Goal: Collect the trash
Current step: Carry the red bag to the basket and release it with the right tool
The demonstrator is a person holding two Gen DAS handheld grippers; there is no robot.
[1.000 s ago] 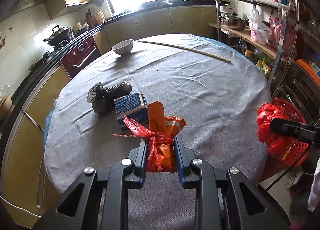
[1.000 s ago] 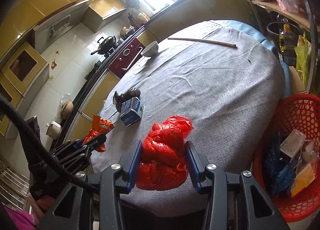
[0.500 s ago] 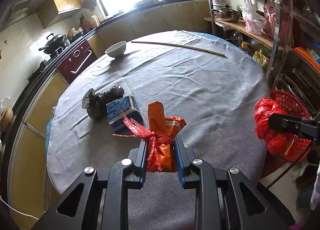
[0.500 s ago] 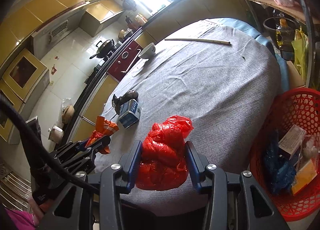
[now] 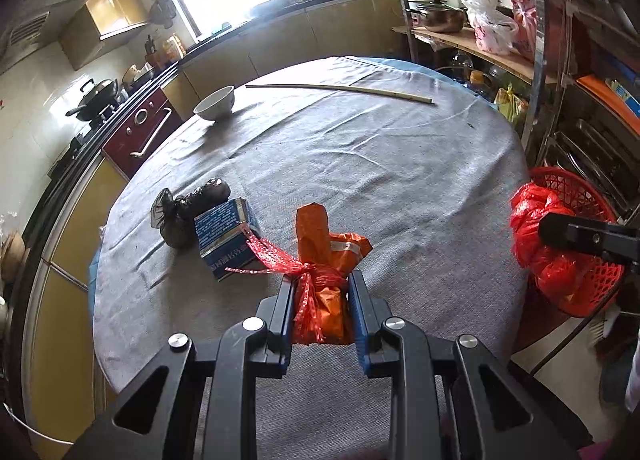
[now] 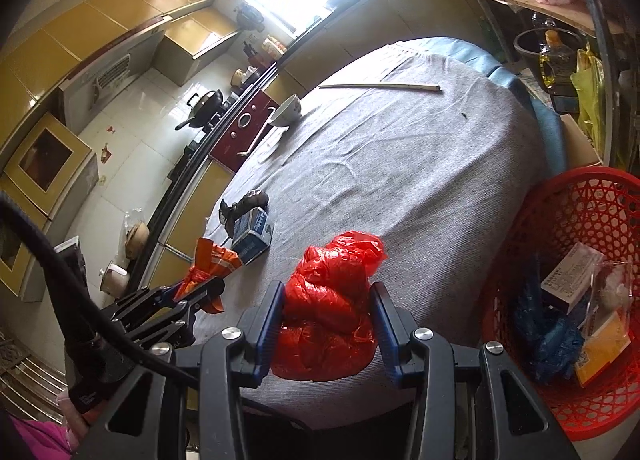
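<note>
Both loads have drifted toward the red basket (image 6: 568,260) since a second ago. My left gripper (image 5: 320,306) pinches the orange packet (image 5: 324,260); my right gripper (image 6: 328,316) clamps the red bag (image 6: 330,300), over the table's edge, near the drop.

Two wrist cameras look down over a round kitchen table from its near edge

The left wrist view sits close behind the left gripper (image 5: 320,292), aimed steeply down across the grey table (image 5: 360,164) toward the window; the right wrist view, behind the right gripper (image 6: 327,302), looks from nearer the table's right edge, beside the red basket (image 6: 576,212). Both share the tabletop, the white bowl (image 5: 215,102) and the long stick (image 5: 340,92) at the far edge
</note>
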